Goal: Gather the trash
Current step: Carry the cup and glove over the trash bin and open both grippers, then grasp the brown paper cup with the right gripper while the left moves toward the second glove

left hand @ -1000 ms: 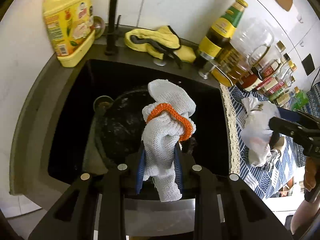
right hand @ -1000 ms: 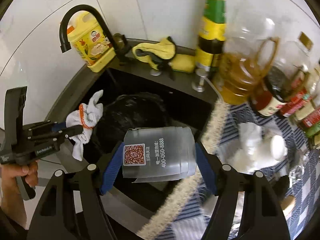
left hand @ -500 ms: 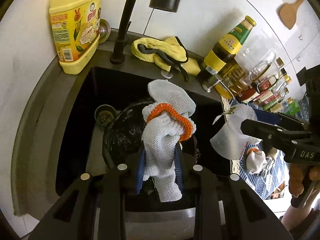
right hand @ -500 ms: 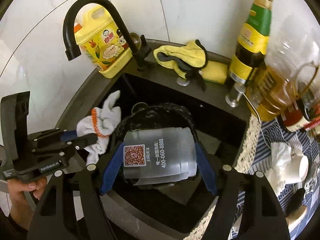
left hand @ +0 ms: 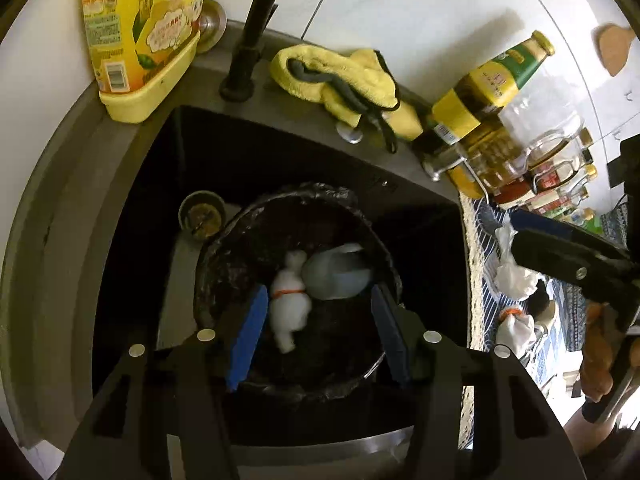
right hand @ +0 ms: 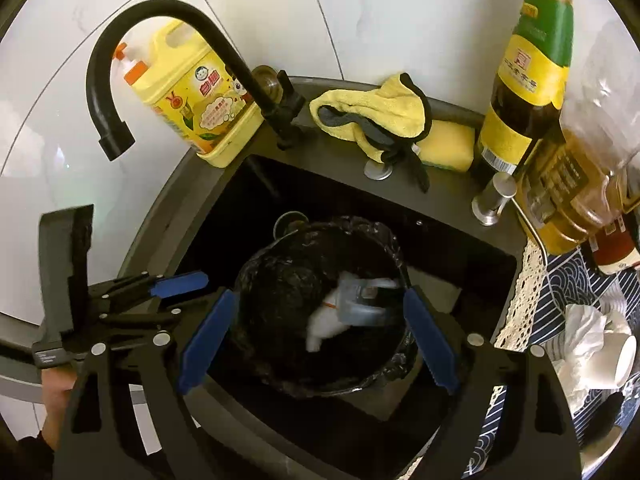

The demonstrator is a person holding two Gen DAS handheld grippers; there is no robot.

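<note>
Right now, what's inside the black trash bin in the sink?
A white glove with an orange band and a clear plastic cup lie in the bin. Anything beneath them is hidden.

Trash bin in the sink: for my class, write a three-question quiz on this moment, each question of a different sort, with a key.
1. True or false: the left gripper is clamped on the white glove.
2. Multiple choice: where does the clear plastic cup lie? A) on the patterned cloth B) inside the black-lined trash bin C) between the right gripper's fingers
3. Fill in: behind the sink, between the black faucet and the yellow sponge, lies a yellow ____.

Key
1. False: its jaws stand open and the glove lies in the bin.
2. B. The right gripper is open too.
3. Cloth.
</note>
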